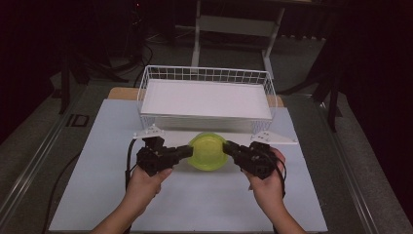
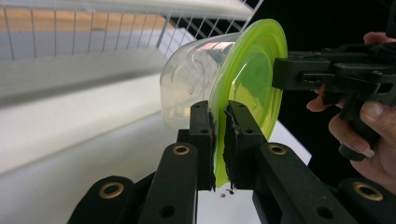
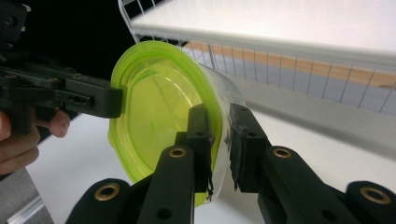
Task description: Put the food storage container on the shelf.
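High view: we look forward and down on the table (image 1: 195,204) | gripper views: close, facing each other across the lidded container (image 2: 210,74), both showing it.

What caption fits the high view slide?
Both tongs, left and right, grip a green-lidded container before a wire basket.

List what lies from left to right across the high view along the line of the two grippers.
Left black two-jaw gripper → clear plastic container with a lime-green lid → right black two-jaw gripper.
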Motion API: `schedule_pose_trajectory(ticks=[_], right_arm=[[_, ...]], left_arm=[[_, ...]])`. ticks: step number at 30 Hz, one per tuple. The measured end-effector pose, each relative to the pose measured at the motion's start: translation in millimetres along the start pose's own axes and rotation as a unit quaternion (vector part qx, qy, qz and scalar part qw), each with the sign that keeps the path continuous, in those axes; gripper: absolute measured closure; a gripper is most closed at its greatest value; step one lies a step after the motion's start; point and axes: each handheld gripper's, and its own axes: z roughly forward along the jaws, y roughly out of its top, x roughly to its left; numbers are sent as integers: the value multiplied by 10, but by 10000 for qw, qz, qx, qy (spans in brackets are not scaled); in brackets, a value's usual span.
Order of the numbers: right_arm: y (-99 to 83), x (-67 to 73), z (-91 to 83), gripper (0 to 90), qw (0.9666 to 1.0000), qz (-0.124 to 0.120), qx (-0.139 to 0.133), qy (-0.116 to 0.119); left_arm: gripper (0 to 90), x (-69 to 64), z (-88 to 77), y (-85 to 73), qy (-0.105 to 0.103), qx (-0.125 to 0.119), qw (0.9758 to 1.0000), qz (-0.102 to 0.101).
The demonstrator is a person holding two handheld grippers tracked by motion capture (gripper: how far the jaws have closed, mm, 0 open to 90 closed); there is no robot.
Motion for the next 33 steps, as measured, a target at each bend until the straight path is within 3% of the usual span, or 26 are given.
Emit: schedule_pose_trajectory(ticks=[10,21,33], right_arm=[[419,-73,-29,794,9999,39,-140,13],[866,-166,40,794,9997,58,-209,-59],[1142,-291,259,799,9994,303,127,71]], left_arm=[[828,-43,-53,413,-5,-240,9997,109],[821,41,-33,861,146,-311,9994,76],[812,283,54,1081,217,-139,9993,-279]])
